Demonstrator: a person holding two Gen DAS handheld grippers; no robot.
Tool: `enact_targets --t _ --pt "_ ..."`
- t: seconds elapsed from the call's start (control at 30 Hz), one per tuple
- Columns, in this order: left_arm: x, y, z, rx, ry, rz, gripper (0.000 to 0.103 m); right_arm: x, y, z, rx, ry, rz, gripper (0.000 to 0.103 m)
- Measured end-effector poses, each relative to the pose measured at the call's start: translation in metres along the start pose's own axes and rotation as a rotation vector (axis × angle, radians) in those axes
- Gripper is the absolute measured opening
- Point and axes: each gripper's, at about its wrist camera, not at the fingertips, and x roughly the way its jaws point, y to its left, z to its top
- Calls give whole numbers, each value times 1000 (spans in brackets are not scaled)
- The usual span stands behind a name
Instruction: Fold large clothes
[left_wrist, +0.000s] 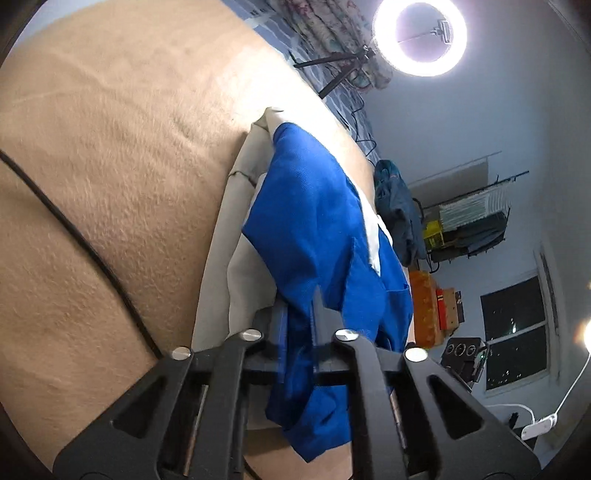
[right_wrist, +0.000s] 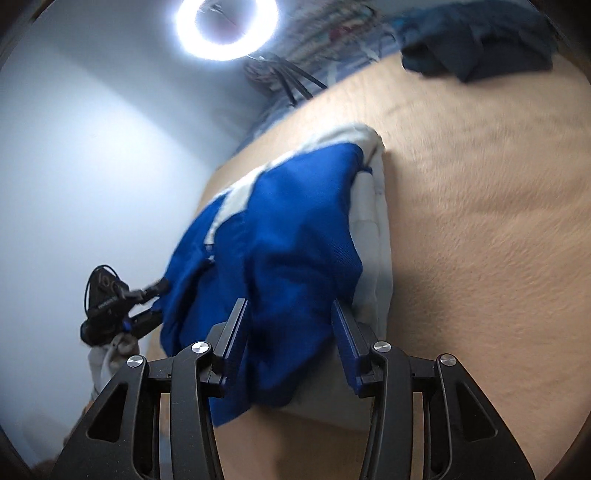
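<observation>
Left wrist view
Left gripper (left_wrist: 297, 317): pressed together, pinching a fold of the blue-and-grey garment (left_wrist: 314, 221).
Garment: lies along the far edge of the tan blanket (left_wrist: 110, 166).
Open room: wide bare blanket on the left, crossed by a black cable (left_wrist: 74, 229).

Right wrist view
Right gripper (right_wrist: 290, 314): spread, blue cloth (right_wrist: 295, 229) bunched between the fingers.
Garment edge: grey side (right_wrist: 376, 236) borders bare blanket (right_wrist: 480, 221).
Far corner: dark clothes (right_wrist: 476, 40).

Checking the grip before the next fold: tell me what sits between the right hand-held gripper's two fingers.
In the right wrist view, a bunched fold of the blue garment fills the gap of the right hand-held gripper, jaws apart around it.
</observation>
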Motion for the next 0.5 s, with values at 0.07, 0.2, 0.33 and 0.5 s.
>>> enact_targets --t 0.07,0.2,0.33,0.5 --pt "-5 -3 -5 14 -27 2 1 2 -3 1 29 -1 9 3" --pt "-22 -10 -23 8 -49 -46 0 -10 5 3 -17 -13 2 1" --pt "-28 -8 -41 32 -56 -6 0 -37 13 5 -51 -42 37 0" --pt "-28 11 -41 -40 -65 -57 0 -34 -8 2 -33 -49 -64 0"
